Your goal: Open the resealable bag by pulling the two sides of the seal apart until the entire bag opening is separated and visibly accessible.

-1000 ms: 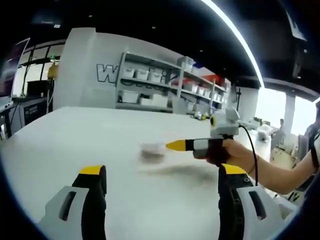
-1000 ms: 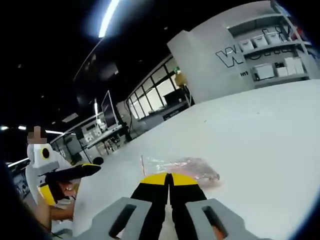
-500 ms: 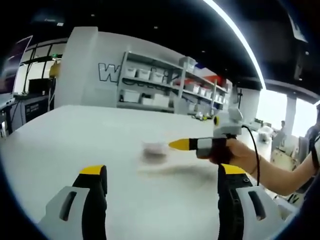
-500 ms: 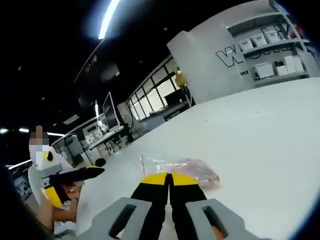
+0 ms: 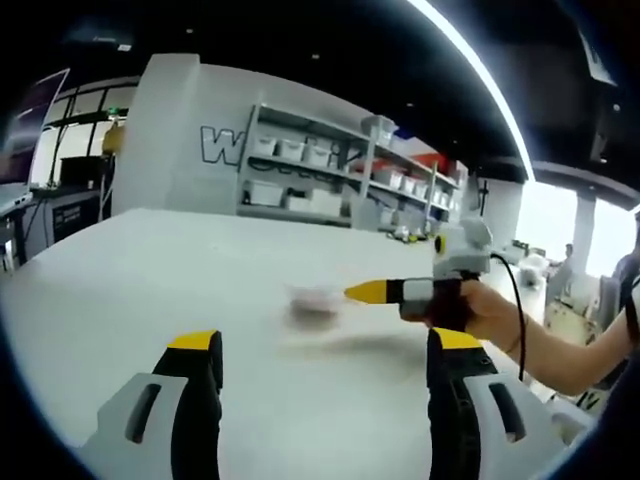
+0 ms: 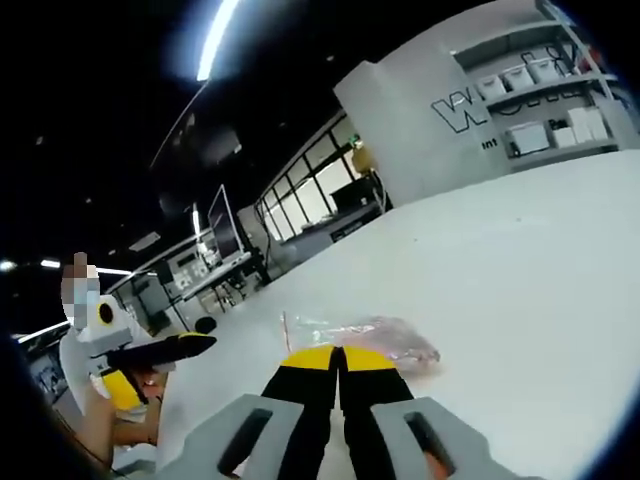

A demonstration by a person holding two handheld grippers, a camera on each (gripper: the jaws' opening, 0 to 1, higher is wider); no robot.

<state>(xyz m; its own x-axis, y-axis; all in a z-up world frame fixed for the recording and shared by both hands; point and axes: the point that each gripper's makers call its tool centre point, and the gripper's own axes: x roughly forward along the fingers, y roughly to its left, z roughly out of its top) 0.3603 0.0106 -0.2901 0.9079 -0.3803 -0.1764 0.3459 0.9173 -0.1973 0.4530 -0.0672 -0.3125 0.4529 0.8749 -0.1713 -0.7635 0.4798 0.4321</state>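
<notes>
So far the resealable bag (image 6: 362, 338) lies flat and untouched on the white bench (image 6: 520, 270), out on its open middle and well clear of the far edge where the shelving (image 5: 300, 180) stands. In the right gripper view it is a clear pouch with pinkish contents, just beyond the yellow jaw tips; in the left gripper view it is only a pale blur (image 5: 312, 299) on the bench top. Its seal cannot be made out, and nothing suggests it has been parted.

The right gripper (image 6: 337, 357) has its two jaws pressed together with nothing between them, tips pointing at the near side of the bag and apparently not yet touching it. Seen from the left gripper view, the same tool (image 5: 372, 292) is held in a hand (image 5: 490, 312), its yellow tip just beside the bag. The left gripper (image 5: 318, 345) has its jaws spread wide and empty, back from the bag.

Over the last second little has changed: the right gripper has held its place, and the left gripper's jaws have closed in slightly while the tool drifted a touch. Judging by this, the task has not really begun; both grippers must first take hold of the seal's two sides.
</notes>
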